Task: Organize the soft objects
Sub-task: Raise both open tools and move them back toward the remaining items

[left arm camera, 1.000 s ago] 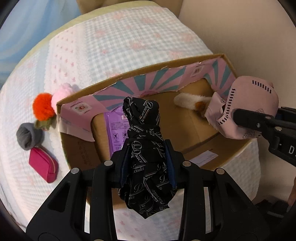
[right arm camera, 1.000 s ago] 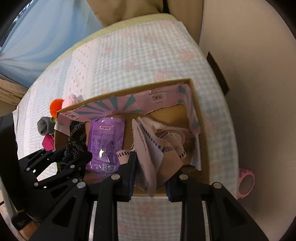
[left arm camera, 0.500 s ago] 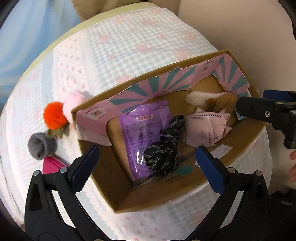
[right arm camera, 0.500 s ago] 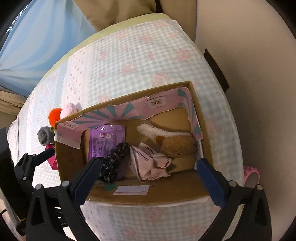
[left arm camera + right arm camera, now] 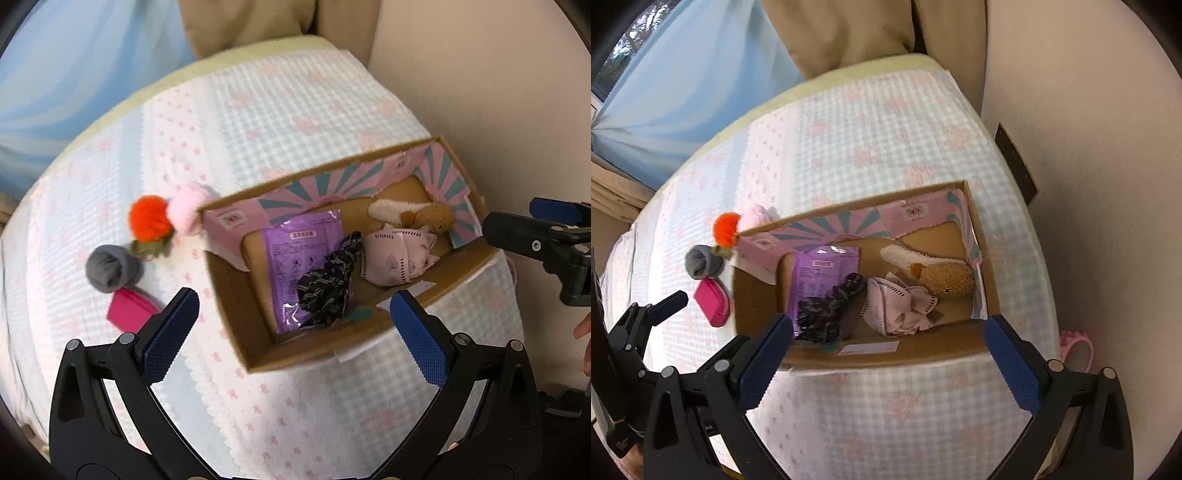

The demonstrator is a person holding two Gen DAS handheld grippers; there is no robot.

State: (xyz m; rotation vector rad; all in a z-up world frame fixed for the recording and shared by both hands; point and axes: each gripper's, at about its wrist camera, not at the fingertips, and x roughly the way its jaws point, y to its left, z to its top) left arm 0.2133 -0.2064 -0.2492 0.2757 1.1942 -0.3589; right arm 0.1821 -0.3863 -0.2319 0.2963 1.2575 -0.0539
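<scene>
Both grippers (image 5: 295, 332) (image 5: 886, 350) wide, empty, above black cloth (image 5: 328, 280) in box (image 5: 236, 314).

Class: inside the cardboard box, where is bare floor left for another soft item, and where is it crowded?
Bare floor in the cardboard box: the far strip behind the plush toy. The near half is crowded: black cloth on the purple packet, pink masks beside it.

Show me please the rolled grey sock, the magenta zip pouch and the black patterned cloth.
rolled grey sock (image 5: 112, 268), left wrist view, middle of the roll
magenta zip pouch (image 5: 712, 302), right wrist view, top face
black patterned cloth (image 5: 327, 286), left wrist view, bunched middle
</scene>
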